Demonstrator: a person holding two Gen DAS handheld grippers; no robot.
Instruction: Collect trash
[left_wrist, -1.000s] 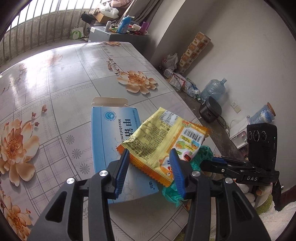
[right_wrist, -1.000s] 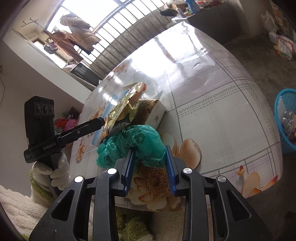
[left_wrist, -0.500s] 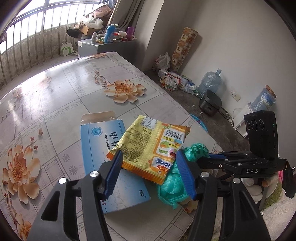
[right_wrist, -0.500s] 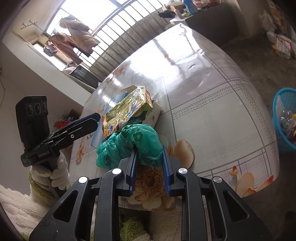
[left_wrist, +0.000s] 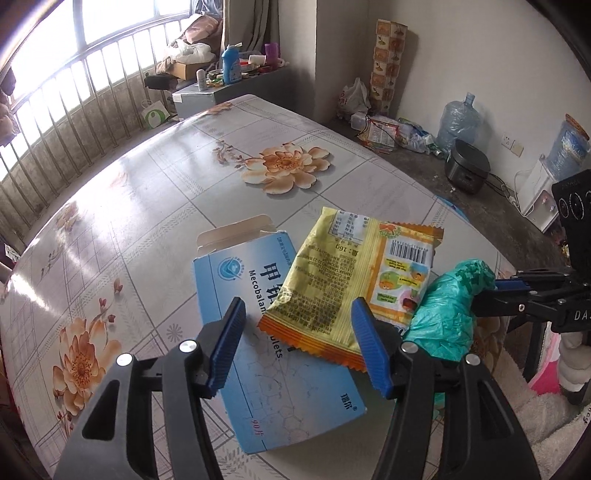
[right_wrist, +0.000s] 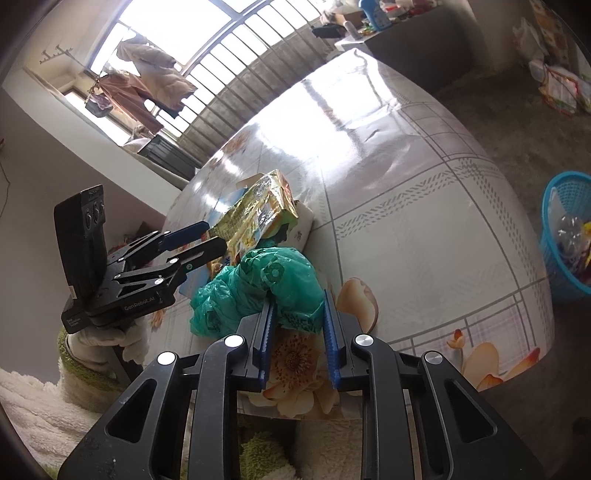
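Note:
A yellow snack wrapper (left_wrist: 351, 280) rests on a blue medicine box (left_wrist: 258, 332) on the flowered table (left_wrist: 147, 192). My left gripper (left_wrist: 297, 306) is open, its blue pads standing either side of the wrapper's near edge without pressing it. A crumpled green plastic bag (right_wrist: 266, 284) lies at the table's near edge beside the wrapper (right_wrist: 258, 206). My right gripper (right_wrist: 298, 302) is shut on the bag's bunched end. The left wrist view shows the same bag (left_wrist: 450, 314) with the right gripper (left_wrist: 495, 291) at its far end. The left gripper (right_wrist: 212, 236) also shows in the right wrist view.
A blue basket (right_wrist: 569, 236) holding trash stands on the floor right of the table. A water jug (left_wrist: 458, 122), a dark cooker (left_wrist: 467, 170) and loose bags line the far wall. A gloved hand (right_wrist: 96, 343) holds the left gripper.
The left gripper's jaws have spread wider and it has rolled and shifted over the wrapper. The right gripper's jaws have closed tighter on the green bag.

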